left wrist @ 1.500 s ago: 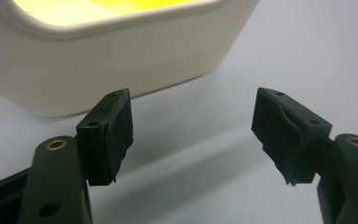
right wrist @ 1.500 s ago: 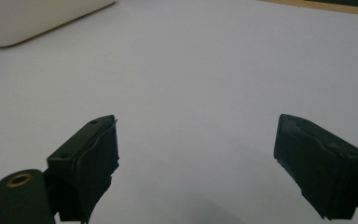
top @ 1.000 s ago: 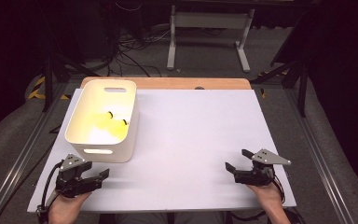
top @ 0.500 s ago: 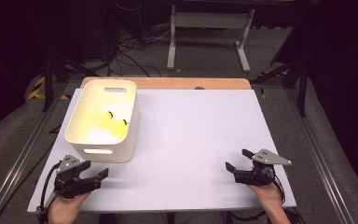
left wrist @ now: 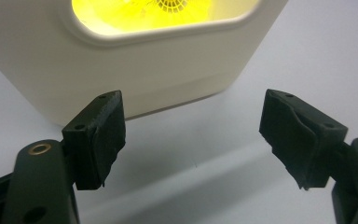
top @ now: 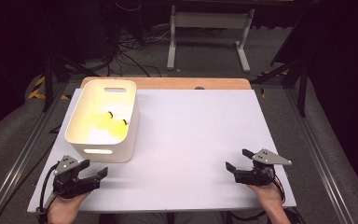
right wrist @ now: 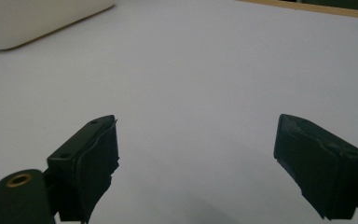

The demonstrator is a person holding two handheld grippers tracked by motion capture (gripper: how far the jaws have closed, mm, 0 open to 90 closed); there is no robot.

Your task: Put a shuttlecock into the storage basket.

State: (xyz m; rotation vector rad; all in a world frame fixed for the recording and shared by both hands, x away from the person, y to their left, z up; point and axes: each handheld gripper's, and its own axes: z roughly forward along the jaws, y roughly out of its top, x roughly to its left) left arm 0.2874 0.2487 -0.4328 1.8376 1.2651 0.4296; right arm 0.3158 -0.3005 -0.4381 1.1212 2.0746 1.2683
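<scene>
White bin (top: 103, 122): just ahead of left gripper (top: 94, 172), well apart from right gripper (top: 237, 160). Both jaws wide, empty.

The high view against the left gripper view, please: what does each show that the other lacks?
The high view alone shows the right gripper, both hands, the bin's open top and the floor cables. The left gripper view alone shows white ribbed plastic amid the yellow through the bin's handle slot. Both show the cream bin, the white table and the open left gripper.
</scene>
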